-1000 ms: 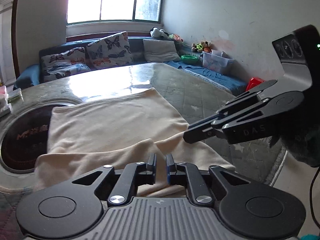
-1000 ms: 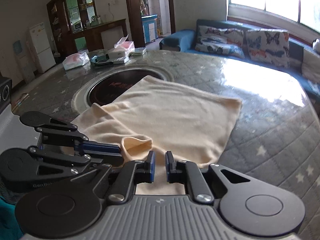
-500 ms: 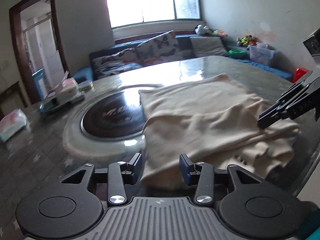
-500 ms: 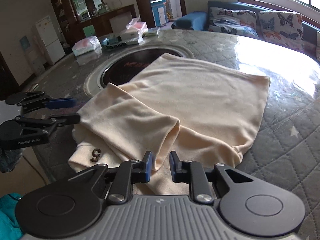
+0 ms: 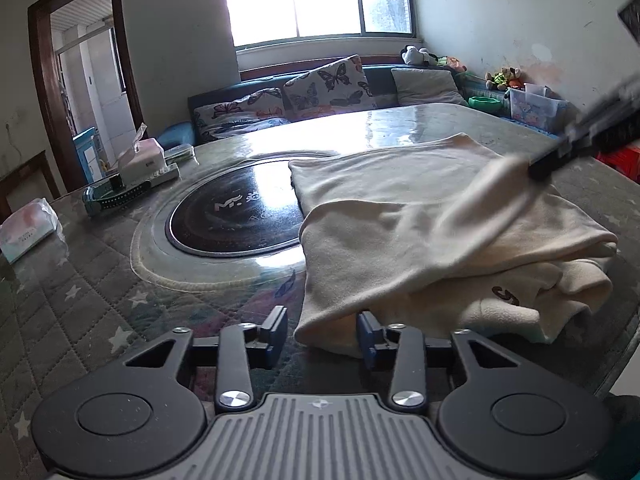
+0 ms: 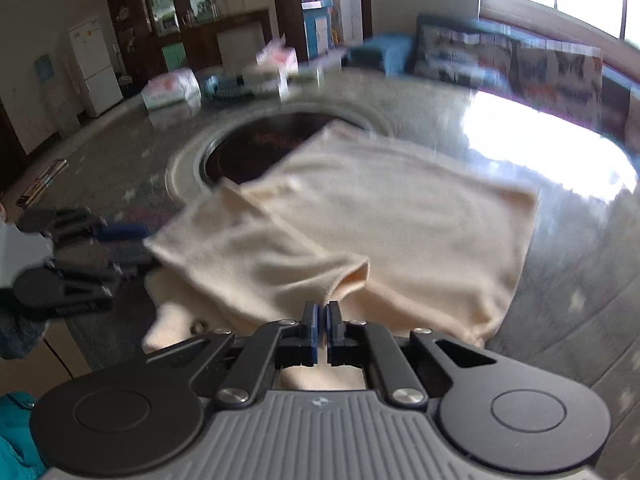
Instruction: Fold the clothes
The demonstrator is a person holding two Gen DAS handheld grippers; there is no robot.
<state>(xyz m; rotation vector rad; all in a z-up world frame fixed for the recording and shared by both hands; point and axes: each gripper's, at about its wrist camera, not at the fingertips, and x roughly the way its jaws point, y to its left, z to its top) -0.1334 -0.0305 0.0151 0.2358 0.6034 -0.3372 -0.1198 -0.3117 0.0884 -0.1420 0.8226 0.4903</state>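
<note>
On the quilted table [image 5: 80,280] the cream garment [image 5: 400,208] lies partly folded beside the dark round inset [image 5: 236,216], the left hand-held gripper [image 5: 322,334] spread apart at its near corner, the right hand-held gripper [image 6: 323,322] clamped on a fold.

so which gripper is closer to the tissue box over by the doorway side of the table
Left. The left gripper sits open at the cream garment's near corner, on the tissue box's side. The right gripper, jaws shut on the garment's fold, is at its far side.
</note>
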